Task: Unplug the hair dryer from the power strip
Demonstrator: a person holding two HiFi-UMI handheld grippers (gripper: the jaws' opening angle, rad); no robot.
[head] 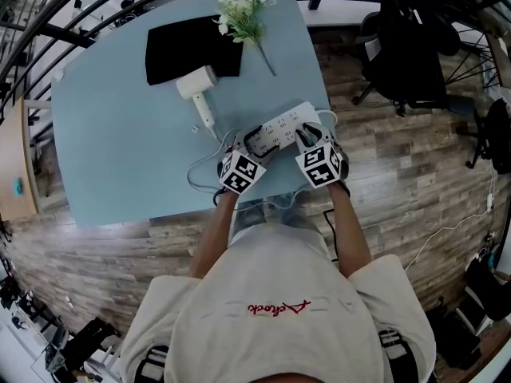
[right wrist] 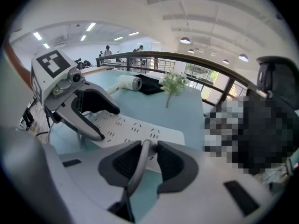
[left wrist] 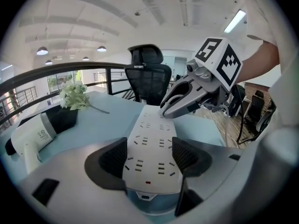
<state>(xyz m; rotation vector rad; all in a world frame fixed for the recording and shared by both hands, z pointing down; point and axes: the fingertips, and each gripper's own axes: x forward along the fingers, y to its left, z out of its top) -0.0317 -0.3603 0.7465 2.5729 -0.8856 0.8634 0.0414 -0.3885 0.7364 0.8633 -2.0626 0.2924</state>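
Observation:
A white power strip (head: 279, 126) lies on the blue table (head: 112, 150) near its front edge. My left gripper (head: 254, 140) is shut on the strip's near end, with a pad pressed on each long side (left wrist: 150, 157). At the other end my right gripper (head: 307, 136) is shut on a grey plug and its cord (right wrist: 142, 155), held between the pads where the plug meets the strip (right wrist: 131, 127). The white hair dryer (head: 198, 84) lies further back beside a black cloth, and its cord loops toward the strip.
A black cloth (head: 192, 50) and a sprig of white flowers (head: 243, 14) lie at the table's far side. A black office chair (head: 407, 54) stands on the wooden floor to the right. Loose cable hangs off the table's front edge (head: 200, 178).

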